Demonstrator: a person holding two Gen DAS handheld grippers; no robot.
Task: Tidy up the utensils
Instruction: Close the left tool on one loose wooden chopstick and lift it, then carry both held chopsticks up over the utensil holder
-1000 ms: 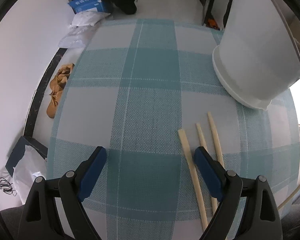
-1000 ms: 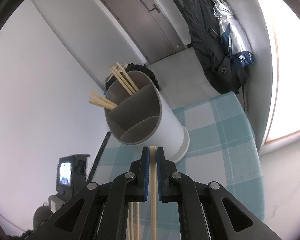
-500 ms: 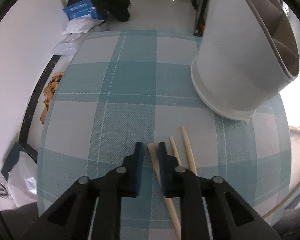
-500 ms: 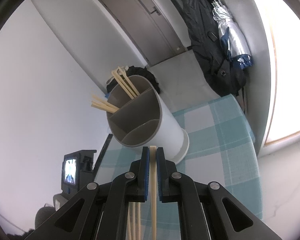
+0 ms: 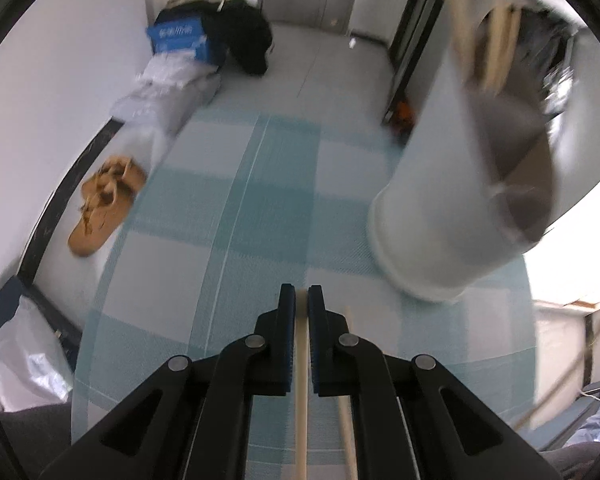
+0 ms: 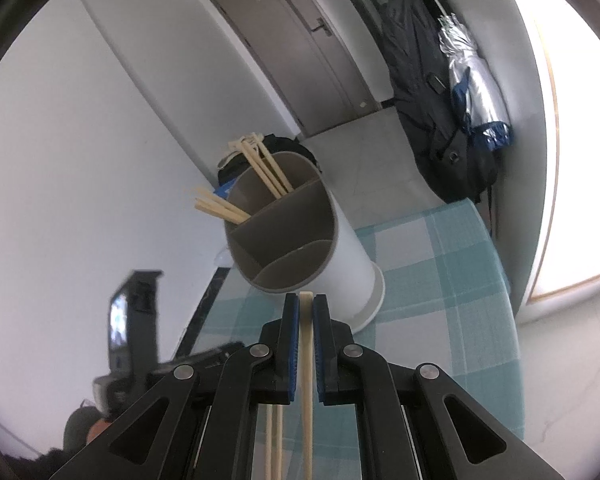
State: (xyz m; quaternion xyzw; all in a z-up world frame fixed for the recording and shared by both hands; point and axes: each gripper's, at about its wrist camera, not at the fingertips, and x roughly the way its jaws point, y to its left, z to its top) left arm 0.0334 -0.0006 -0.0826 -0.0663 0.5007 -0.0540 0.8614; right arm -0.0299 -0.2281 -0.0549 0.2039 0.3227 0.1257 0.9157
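Observation:
My left gripper point(image 5: 301, 300) is shut on a pale wooden chopstick point(image 5: 301, 408) and holds it above the checked tablecloth point(image 5: 240, 208). Another chopstick point(image 5: 346, 412) lies on the cloth just right of it. The white divided utensil holder point(image 5: 440, 216) stands to the right, blurred, with chopsticks in it. My right gripper point(image 6: 306, 308) is shut on a chopstick point(image 6: 307, 380) and holds it in front of the holder point(image 6: 340, 256). Several chopsticks point(image 6: 260, 168) stand in the holder's far compartments. Two chopsticks point(image 6: 274, 440) lie on the cloth below.
The table edge point(image 5: 100, 280) is on the left with a tan sandal point(image 5: 104, 204), a blue box point(image 5: 180, 40) and plastic bags on the floor. A door point(image 6: 296, 52) and hanging coats point(image 6: 432, 80) are behind. A window point(image 6: 580, 200) is on the right.
My left gripper closed on a chopstick lying on the cloth and lifted it. My right gripper kept its chopstick and shifted slightly toward the holder.

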